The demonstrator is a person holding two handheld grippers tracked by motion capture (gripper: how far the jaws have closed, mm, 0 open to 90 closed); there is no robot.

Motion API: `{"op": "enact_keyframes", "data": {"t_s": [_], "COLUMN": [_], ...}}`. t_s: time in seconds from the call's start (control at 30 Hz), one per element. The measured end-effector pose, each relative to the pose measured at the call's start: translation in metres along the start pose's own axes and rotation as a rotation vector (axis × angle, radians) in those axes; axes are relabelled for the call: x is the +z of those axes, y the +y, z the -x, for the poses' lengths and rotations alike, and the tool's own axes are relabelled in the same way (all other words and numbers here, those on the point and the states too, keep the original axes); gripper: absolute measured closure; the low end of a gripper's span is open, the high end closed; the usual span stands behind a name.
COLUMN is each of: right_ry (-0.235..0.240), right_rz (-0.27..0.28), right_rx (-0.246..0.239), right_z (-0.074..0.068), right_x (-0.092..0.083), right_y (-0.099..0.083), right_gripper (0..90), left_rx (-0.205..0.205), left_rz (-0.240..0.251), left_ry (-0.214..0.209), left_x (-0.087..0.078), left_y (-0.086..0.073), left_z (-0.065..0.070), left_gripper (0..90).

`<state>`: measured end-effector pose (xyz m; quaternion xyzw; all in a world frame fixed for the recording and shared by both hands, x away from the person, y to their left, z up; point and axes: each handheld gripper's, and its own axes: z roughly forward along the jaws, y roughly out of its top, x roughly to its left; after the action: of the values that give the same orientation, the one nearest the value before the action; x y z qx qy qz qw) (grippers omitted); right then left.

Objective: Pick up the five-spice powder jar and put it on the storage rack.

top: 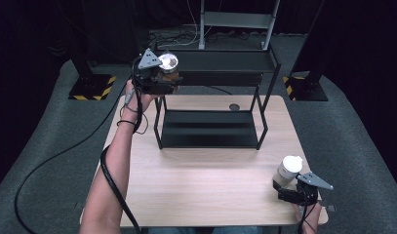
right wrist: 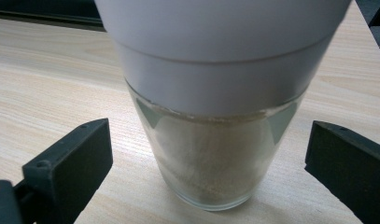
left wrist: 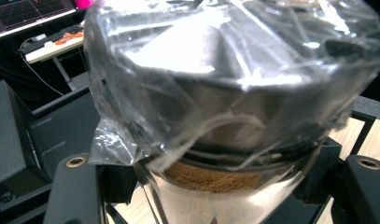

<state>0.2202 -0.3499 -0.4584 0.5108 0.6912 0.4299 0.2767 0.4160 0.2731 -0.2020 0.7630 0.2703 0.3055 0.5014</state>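
Film-wrapped jar (top: 168,66) clenched in left tongs (top: 163,77), held aloft at left end of rack's (top: 264,105) top shelf, not yet set down. Step in hand: shelving. Next move likely calls for level carry over shelf, gentle lowering, then release. Right tongs (top: 287,187) released, jaws straddling white-lidded jar (top: 287,170) near surface's (top: 206,185) front right corner.
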Motion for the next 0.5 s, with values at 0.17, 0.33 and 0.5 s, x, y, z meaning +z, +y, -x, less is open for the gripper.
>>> {"op": "enact_keyframes", "data": {"t_s": [0.17,0.33,0.5], "right_ry": [0.000,0.001,0.000], "right_rz": [0.000,-0.002,-0.003], "right_rx": [0.000,0.000,0.002], "right_z": [0.000,0.000,0.000], "right_x": [0.000,0.000,0.000], "right_y": [0.000,0.000,0.000], "right_gripper": [0.0,0.0,0.0], "left_rx": [0.003,0.008,0.009], "left_rz": [0.008,0.014,0.019], "left_ry": [-0.001,0.001,-0.001], "left_x": [-0.002,-0.003,-0.002], "left_y": [0.007,0.013,0.019], "left_z": [-0.002,-0.004,-0.006], "left_gripper": [30.5,30.5,30.4]}}
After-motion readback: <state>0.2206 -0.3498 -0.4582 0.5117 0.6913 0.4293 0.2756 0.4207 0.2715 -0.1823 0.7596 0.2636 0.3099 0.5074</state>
